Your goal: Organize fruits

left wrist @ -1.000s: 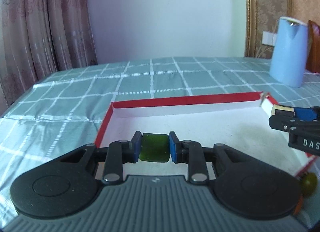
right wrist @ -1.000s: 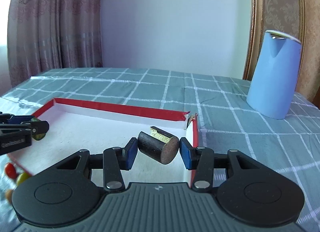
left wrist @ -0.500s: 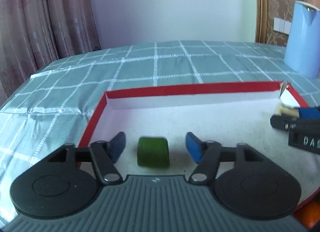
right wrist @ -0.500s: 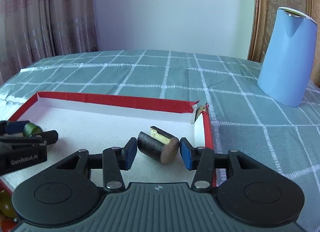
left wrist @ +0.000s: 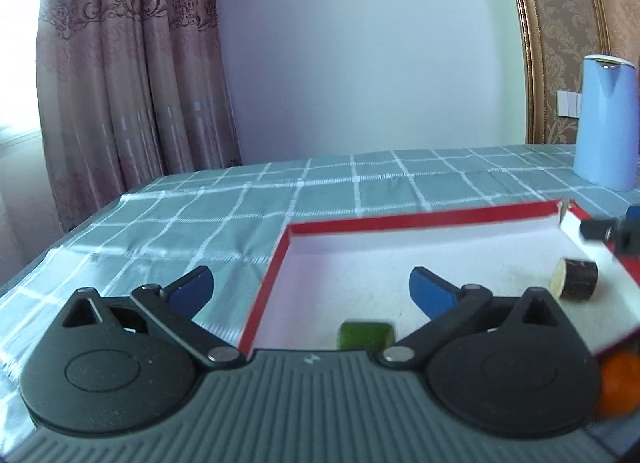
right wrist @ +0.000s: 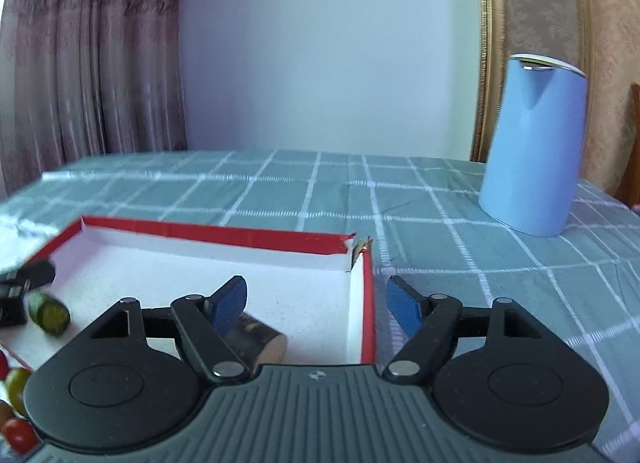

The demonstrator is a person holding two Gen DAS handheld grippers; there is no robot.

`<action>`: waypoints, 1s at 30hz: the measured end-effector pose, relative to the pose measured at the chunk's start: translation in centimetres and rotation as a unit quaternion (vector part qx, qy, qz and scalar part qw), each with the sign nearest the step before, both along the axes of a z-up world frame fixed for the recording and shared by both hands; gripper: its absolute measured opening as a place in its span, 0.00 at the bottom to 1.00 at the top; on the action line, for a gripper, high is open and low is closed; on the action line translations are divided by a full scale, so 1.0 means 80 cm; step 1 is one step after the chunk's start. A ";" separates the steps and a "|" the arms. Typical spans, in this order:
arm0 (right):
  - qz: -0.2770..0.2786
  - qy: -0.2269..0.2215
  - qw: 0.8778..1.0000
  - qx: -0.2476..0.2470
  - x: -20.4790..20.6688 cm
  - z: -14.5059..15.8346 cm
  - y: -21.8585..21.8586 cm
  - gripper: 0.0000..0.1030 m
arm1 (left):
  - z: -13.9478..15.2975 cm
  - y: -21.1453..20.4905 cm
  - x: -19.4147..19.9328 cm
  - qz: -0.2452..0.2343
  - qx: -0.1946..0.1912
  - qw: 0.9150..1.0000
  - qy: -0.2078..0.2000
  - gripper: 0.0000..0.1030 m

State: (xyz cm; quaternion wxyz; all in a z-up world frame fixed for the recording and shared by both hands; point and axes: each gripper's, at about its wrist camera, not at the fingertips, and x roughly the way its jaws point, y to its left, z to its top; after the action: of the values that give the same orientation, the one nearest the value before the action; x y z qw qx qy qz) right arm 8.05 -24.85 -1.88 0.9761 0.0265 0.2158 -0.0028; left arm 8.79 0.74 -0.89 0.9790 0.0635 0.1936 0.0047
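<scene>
Both grippers have let go and pulled back: the left gripper (left wrist: 310,289) is opening wide, the green piece (left wrist: 366,336) lying free in the red-rimmed tray (left wrist: 420,219); the right gripper (right wrist: 316,303) is opening too, the brown piece (right wrist: 260,341) resting on the tray floor under its left finger

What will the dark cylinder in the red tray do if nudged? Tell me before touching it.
The dark cylinder lies on its curved side on the red tray, so it would probably roll. Flat ends should stop it once upended. It looks solid and stiff, likely easy to pinch across its ends.
</scene>
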 end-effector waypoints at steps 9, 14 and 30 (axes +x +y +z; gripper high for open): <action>-0.006 -0.050 0.999 -0.006 -0.078 -0.007 -0.011 0.74 | -0.007 0.052 -0.064 -0.028 -0.088 0.995 0.021 1.00; 0.013 -0.056 0.998 -0.015 -0.117 -0.010 -0.016 0.74 | -0.020 0.077 -0.063 -0.037 -0.135 0.987 0.084 1.00; 0.014 0.012 0.995 0.100 -0.115 -0.037 -0.067 0.74 | -0.025 0.067 -0.048 0.023 -0.079 0.991 0.105 1.00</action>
State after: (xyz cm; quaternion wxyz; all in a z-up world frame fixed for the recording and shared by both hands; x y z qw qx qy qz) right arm -1.19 -30.24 -4.81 0.9657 0.1212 0.2272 0.0324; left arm 4.98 6.13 -2.90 0.9547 -0.0187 0.2970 0.0056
